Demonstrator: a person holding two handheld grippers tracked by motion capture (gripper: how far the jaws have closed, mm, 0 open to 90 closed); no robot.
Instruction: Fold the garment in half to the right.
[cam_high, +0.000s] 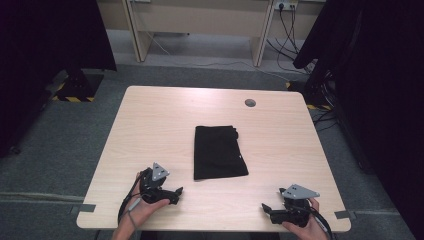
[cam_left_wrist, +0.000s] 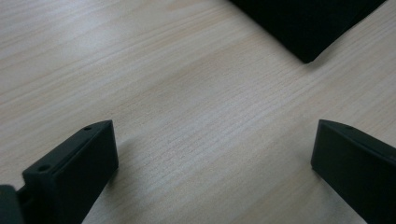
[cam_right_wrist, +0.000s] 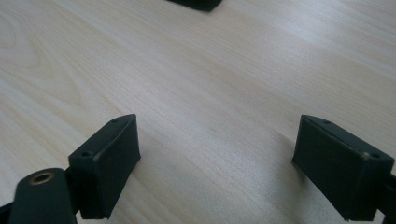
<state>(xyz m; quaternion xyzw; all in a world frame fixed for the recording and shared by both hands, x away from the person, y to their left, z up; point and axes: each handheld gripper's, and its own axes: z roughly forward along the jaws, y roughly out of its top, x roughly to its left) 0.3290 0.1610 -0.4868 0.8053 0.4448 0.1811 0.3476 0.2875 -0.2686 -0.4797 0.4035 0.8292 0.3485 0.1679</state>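
Left gripper view first: the left gripper has its jaws spread wide with nothing between them, just bare wood grain of the tabletop. Ahead of those jaws and off to their right, one corner of the folded black cloth pokes in, lying flat, well clear of both jaw tips.

Over to the right gripper view, and the right gripper stands the same way: jaws wide apart, empty, bare tabletop between them. Far ahead of them, a small dark corner of the cloth shows at the top edge.

From the high view, both grippers sit low near the person's edge, left gripper and right gripper, each in a hand, and the cloth lies beyond and between them as a neat rectangle.

My read: this is the approach stage, no contact made. The next move likely calls for each gripper to travel forward and inward to a near corner or edge, then close on the fabric.

No containers anywhere on the tabletop; beyond the cloth sits a round grey cable port.
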